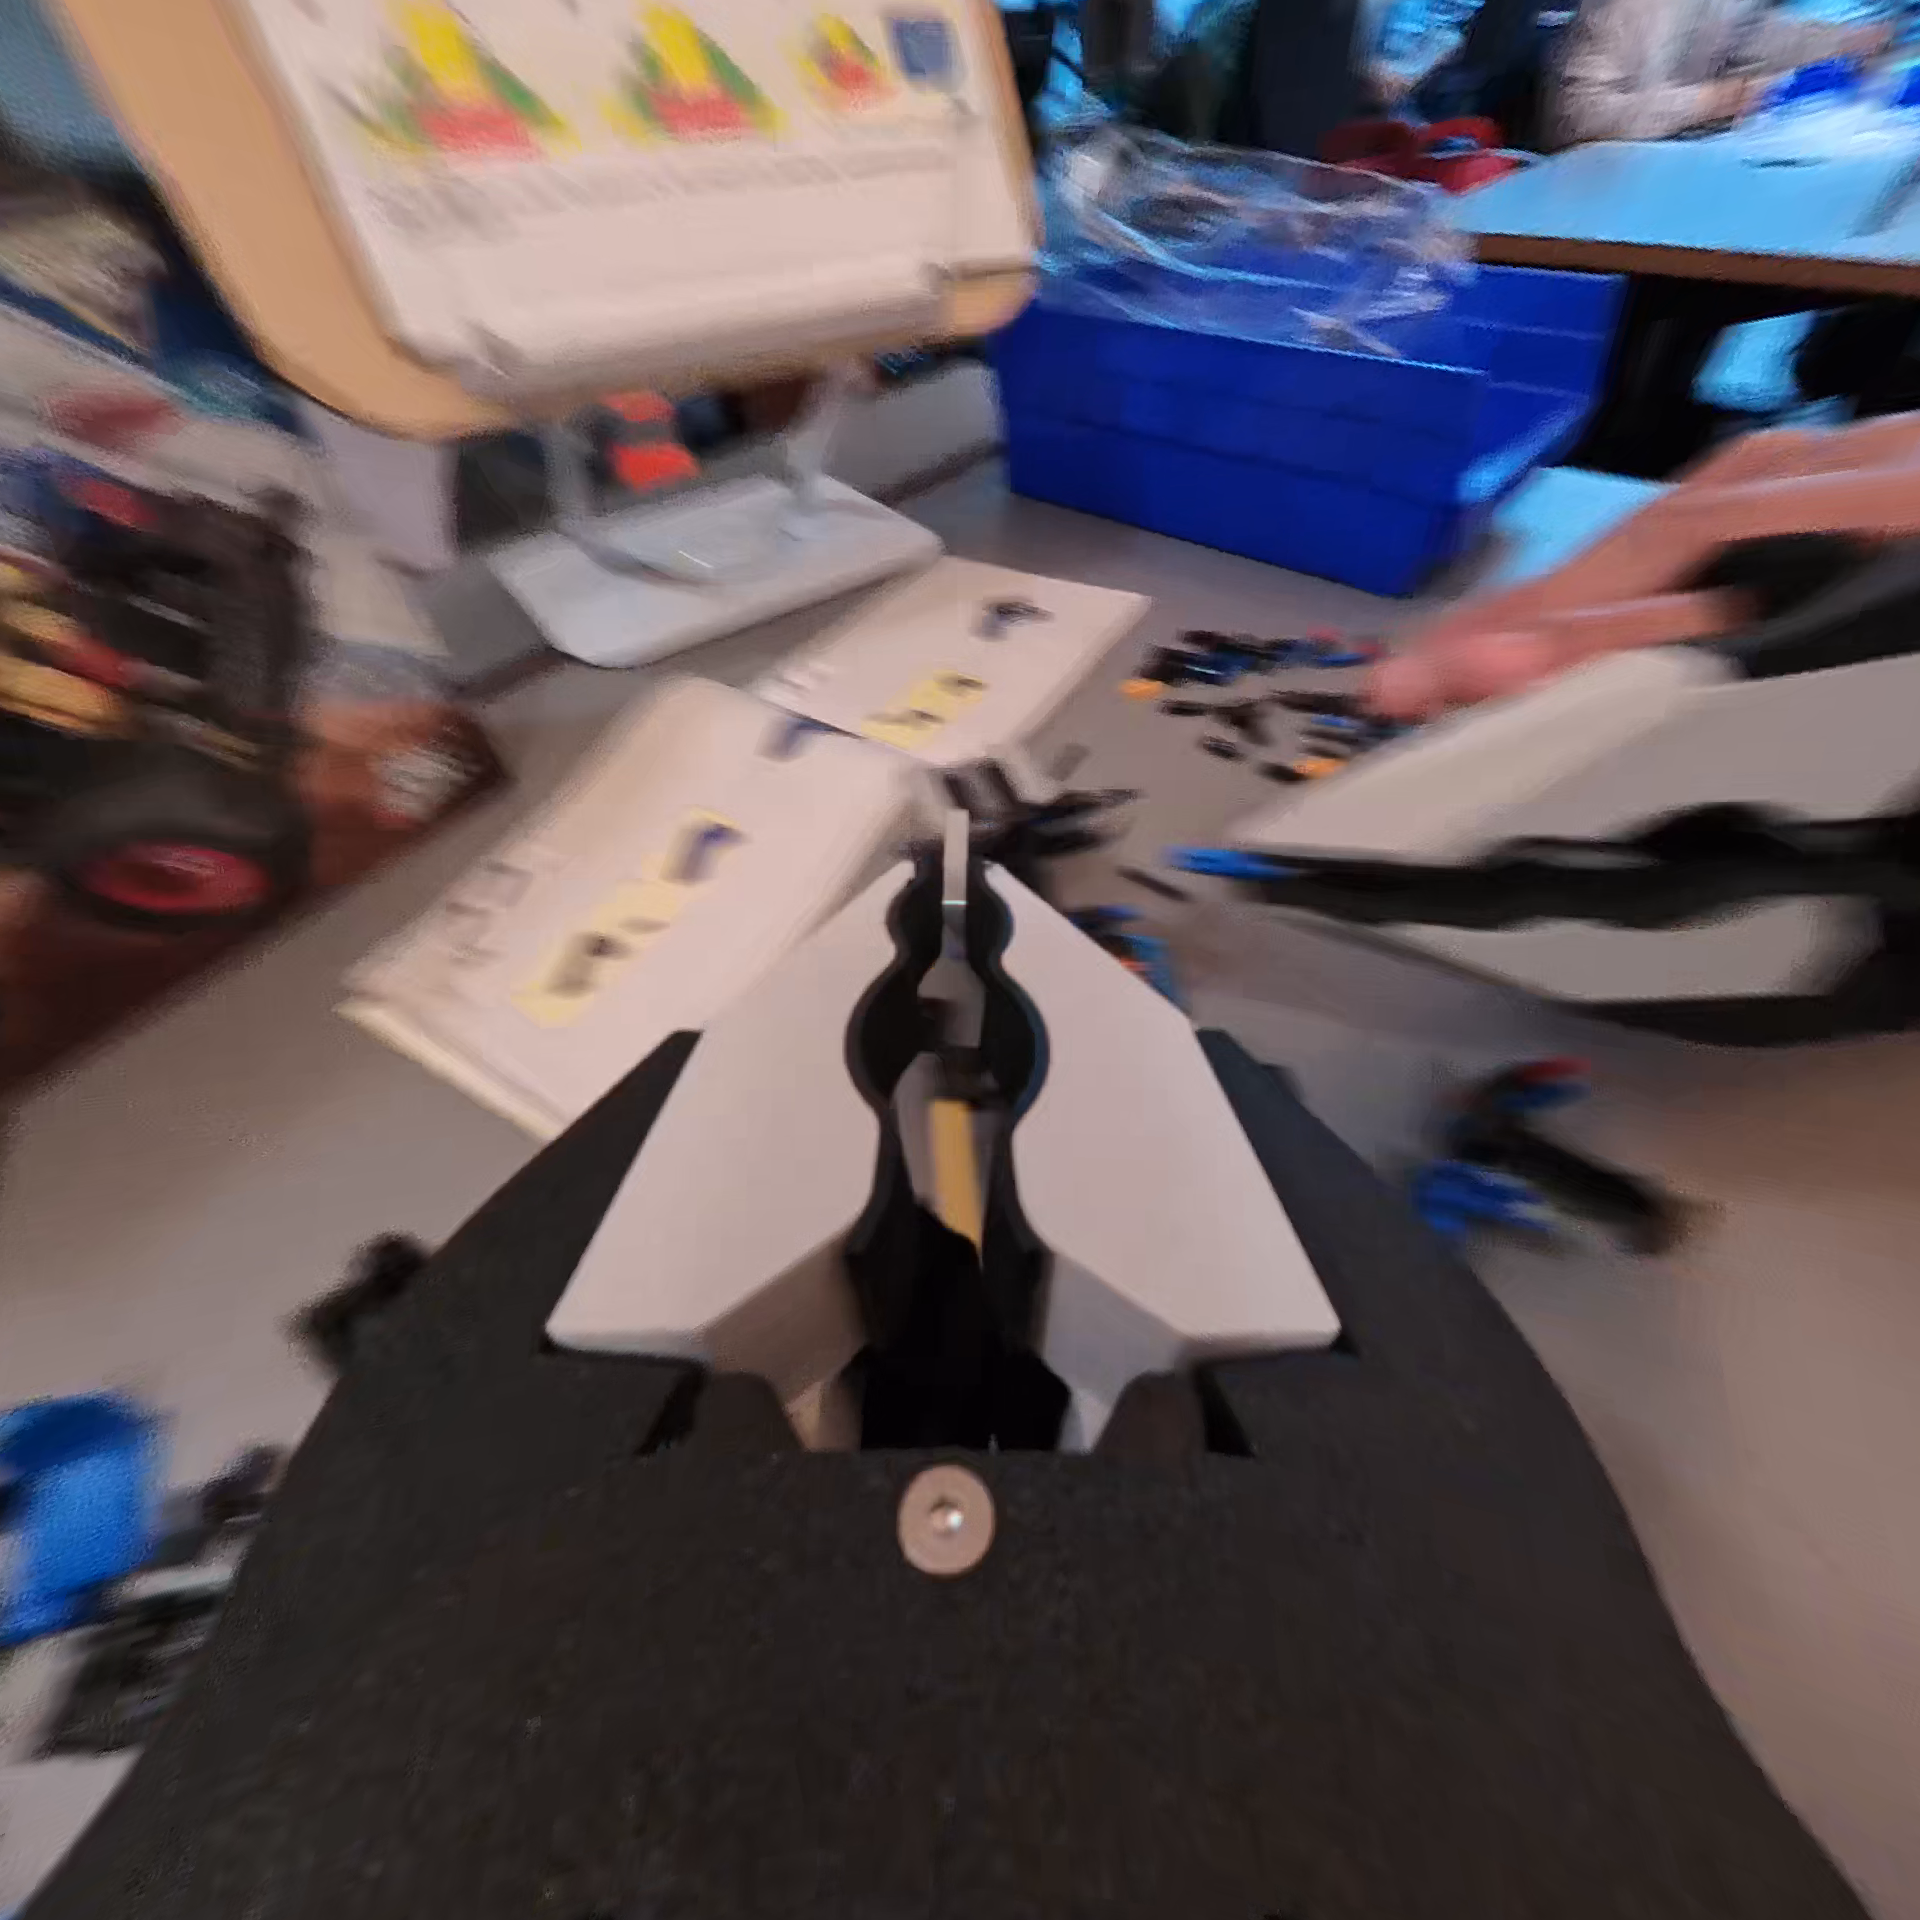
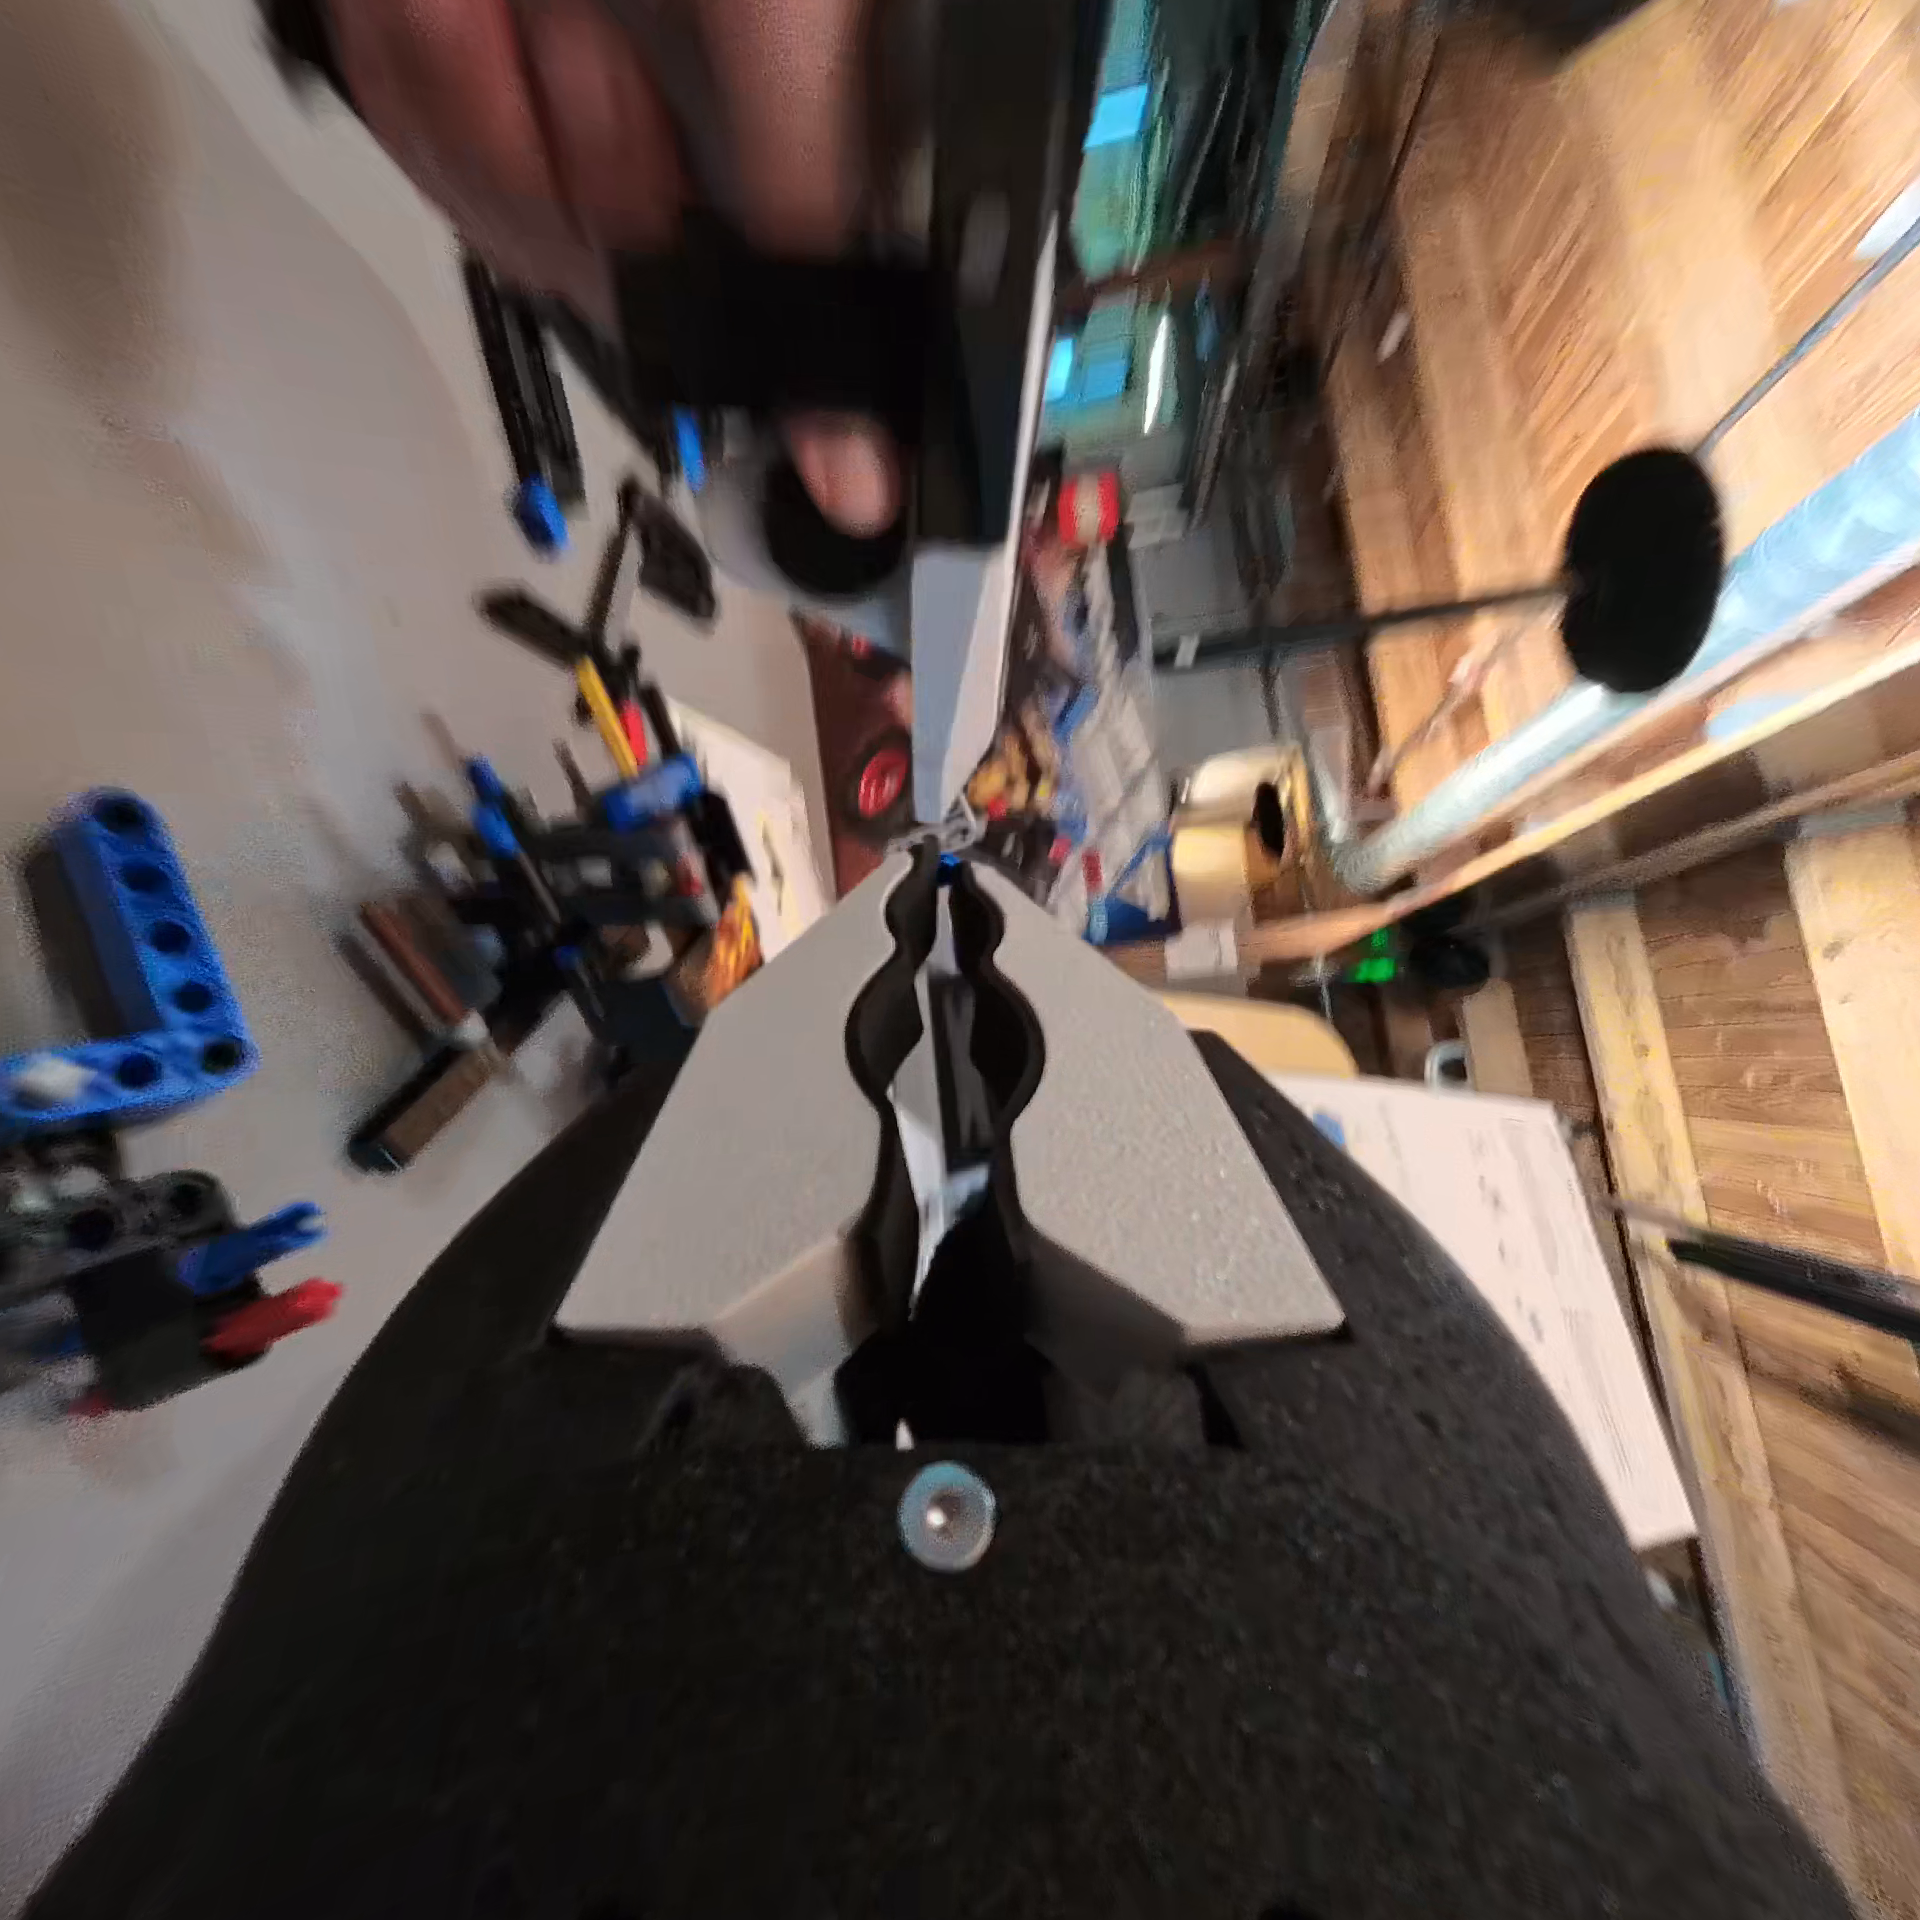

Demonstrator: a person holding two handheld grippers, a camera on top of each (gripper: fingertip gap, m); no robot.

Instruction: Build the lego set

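On the grey table [image 1: 260, 1174], the bare stretch lies near and to the left, between the open instruction booklet [image 1: 644, 894] and the blue-and-black assembly [image 1: 94, 1507] at the near left edge. Far ahead, the way is shut by the tablet stand [image 1: 727, 551], the leaning cardboard box [image 1: 582, 208] and the blue crate [image 1: 1278, 436]. On the right, the other gripper [image 1: 1205, 860], held by a hand [image 1: 1621, 582], reaches across above the scattered black and blue pieces [image 1: 1247, 686]. A small blue-and-black sub-assembly [image 1: 1527, 1164] blocks the near right.
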